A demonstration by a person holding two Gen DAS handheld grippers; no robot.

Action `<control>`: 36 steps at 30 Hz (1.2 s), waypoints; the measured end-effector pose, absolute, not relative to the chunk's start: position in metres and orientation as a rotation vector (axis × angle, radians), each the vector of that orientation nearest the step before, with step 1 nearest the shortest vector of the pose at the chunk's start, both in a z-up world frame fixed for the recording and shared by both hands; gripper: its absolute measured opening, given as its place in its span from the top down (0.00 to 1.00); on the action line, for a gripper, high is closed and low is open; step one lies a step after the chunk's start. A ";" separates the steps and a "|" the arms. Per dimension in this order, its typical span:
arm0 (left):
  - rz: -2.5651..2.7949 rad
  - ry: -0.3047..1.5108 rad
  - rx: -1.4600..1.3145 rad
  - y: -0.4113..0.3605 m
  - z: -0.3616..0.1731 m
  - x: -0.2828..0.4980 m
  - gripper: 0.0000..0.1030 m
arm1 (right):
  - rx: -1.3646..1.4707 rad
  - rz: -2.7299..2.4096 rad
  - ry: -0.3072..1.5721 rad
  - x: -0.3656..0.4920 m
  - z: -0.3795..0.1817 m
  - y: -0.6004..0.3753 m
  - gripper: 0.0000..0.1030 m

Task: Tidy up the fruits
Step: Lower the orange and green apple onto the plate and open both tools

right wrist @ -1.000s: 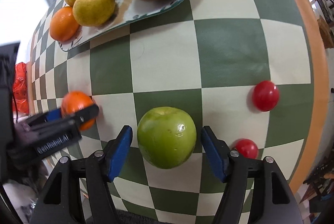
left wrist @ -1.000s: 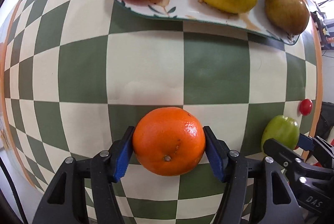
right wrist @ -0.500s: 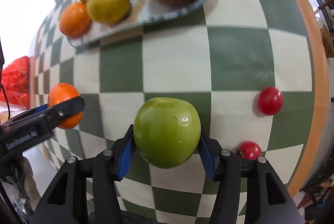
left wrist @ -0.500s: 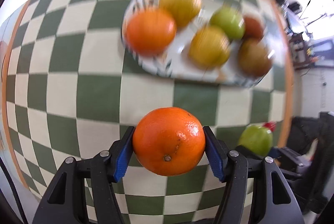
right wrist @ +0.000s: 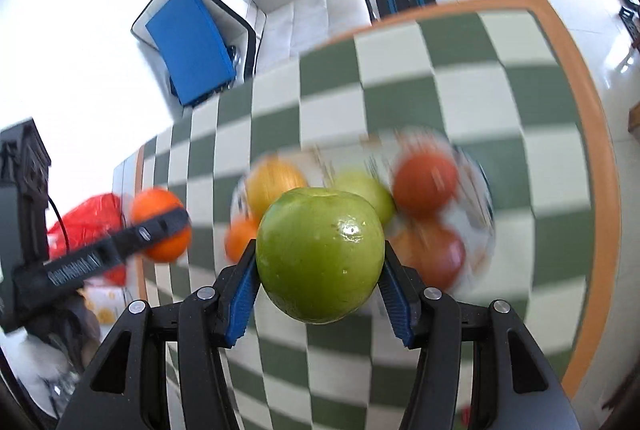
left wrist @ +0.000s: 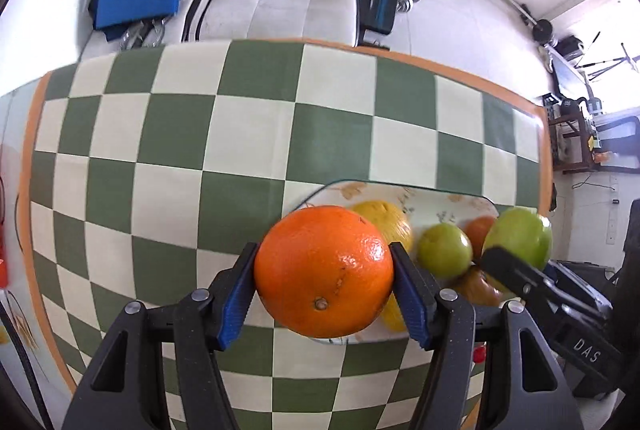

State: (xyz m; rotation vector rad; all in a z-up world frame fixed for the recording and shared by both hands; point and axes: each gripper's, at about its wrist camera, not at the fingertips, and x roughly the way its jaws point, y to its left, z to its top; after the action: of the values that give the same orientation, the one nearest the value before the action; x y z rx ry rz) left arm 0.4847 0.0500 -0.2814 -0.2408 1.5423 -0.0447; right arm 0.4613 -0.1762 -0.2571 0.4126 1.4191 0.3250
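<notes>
The left tool [left wrist: 324,294] was clamped on an orange [left wrist: 324,272], both blue pads pressed to its sides, holding it off the desk [left wrist: 160,169] above the near left end of the plate [left wrist: 444,205]. The right tool [right wrist: 318,282] had just closed its jaws on a green apple [right wrist: 320,256] and gripped it in the air over the plate's near side. The plate lay toward the desk's right edge and held a yellow fruit [left wrist: 384,222], a second green apple [left wrist: 444,250] and reddish fruits, blurred in the right wrist view.
</notes>
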 end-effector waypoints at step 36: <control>-0.023 1.585 -0.278 0.064 -0.305 0.501 0.08 | 0.283 0.322 1.620 0.541 -0.357 -0.126 0.26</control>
State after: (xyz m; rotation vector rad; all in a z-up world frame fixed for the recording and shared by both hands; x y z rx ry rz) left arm 0.5013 0.0640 -0.3047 -0.2779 1.5848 -0.0225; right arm 0.5414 -0.1264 -0.3568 0.2825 1.6200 0.3222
